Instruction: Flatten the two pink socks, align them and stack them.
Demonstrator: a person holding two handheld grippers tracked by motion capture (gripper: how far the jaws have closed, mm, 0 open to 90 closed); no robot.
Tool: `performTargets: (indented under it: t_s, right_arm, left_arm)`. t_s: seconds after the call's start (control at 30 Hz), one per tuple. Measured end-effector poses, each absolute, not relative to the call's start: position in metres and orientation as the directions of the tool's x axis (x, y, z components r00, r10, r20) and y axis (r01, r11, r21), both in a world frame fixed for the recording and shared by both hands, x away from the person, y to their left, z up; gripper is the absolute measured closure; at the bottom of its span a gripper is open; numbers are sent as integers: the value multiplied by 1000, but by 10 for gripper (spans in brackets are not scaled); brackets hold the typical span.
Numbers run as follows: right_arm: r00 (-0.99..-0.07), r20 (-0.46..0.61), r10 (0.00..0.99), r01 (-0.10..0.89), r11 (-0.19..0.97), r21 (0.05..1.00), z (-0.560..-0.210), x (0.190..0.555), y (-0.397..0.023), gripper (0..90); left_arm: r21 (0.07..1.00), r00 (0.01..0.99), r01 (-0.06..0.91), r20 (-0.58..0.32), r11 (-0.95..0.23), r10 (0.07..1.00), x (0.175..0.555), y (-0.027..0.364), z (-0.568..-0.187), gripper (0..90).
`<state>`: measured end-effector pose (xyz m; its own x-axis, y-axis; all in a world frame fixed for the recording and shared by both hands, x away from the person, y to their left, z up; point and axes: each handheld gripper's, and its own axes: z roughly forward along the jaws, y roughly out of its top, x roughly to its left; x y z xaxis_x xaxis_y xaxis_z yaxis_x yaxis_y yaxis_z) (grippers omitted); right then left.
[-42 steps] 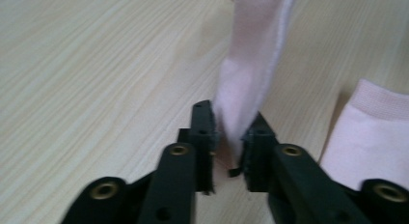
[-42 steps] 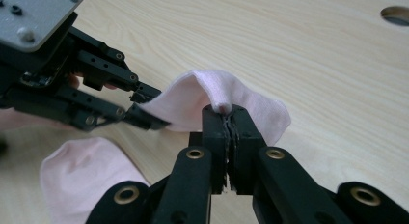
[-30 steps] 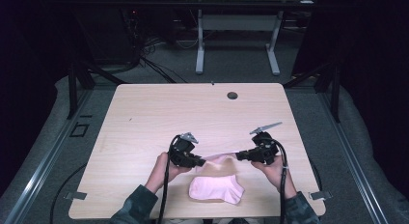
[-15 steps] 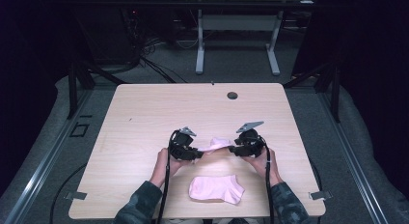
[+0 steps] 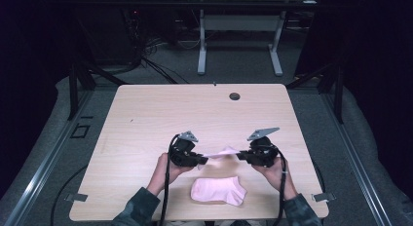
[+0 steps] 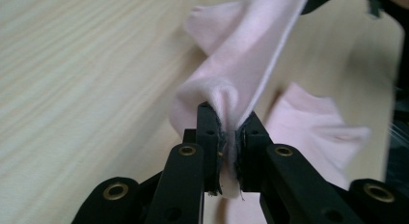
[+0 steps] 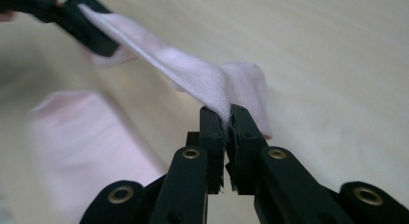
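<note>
High view: left gripper [image 5: 198, 160] and right gripper [image 5: 242, 157] hold one pink sock [image 5: 221, 153] stretched between them just above the counter [image 5: 146, 119], near its front edge; second pink sock [image 5: 218, 190] lies flat on the counter just in front of them. That view is too coarse to show grip detail. Left gripper view fills that in: left gripper's fingers [image 6: 208, 137] are clamped on a bunched fold of the sock [image 6: 241, 64], fabric pinched between the pads and sticking out below them, the rest running up to the other gripper at top right. The flat sock [image 6: 313, 122] sits blurred behind. Right gripper view: right gripper [image 7: 225, 119], having just been closing, is clamped on a thin edge of the sock [image 7: 193, 74], fingers nearly together, with the sock taut toward the left gripper [image 7: 89, 28]. The flat sock [image 7: 82, 137] is a blur at lower left.
</note>
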<state>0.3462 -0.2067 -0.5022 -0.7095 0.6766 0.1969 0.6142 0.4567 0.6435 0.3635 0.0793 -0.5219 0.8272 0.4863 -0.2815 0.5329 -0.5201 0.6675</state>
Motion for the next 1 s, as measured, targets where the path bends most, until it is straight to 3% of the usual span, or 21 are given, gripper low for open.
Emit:
performTargets:
  t_s: [0.1, 0.2, 0.3, 0.4, 0.57, 0.87, 1.0]
  right_arm:
    - [-666, 301, 682, 698, 427, 575, -491, 352, -215, 818]
    - [-600, 283, 748, 746, 395, 537, -501, 381, -210, 706]
    - [-547, 191, 815, 762, 391, 516, -519, 404, -205, 592]
    - [-547, 209, 811, 754, 369, 544, -535, 413, -209, 497]
    - [-532, 244, 811, 744, 310, 591, -537, 404, -222, 484]
    - [-582, 179, 794, 729, 411, 547, -557, 393, -208, 498]
    - [-607, 106, 787, 699, 467, 542, -562, 388, -197, 550]
  left_arm:
    - [652, 821, 544, -282, -528, 497, 370, 76, -527, 762]
    - [622, 779, 596, -294, -507, 554, 387, 76, -541, 666]
    - [608, 740, 632, -292, -479, 606, 397, 81, -551, 597]
    - [611, 725, 644, -296, -460, 622, 398, 85, -552, 564]
    - [591, 683, 671, -258, -447, 684, 397, 93, -551, 527]
    - [560, 696, 650, -167, -514, 699, 384, 78, -559, 519]
    - [553, 702, 633, -115, -542, 703, 381, 71, -562, 553]
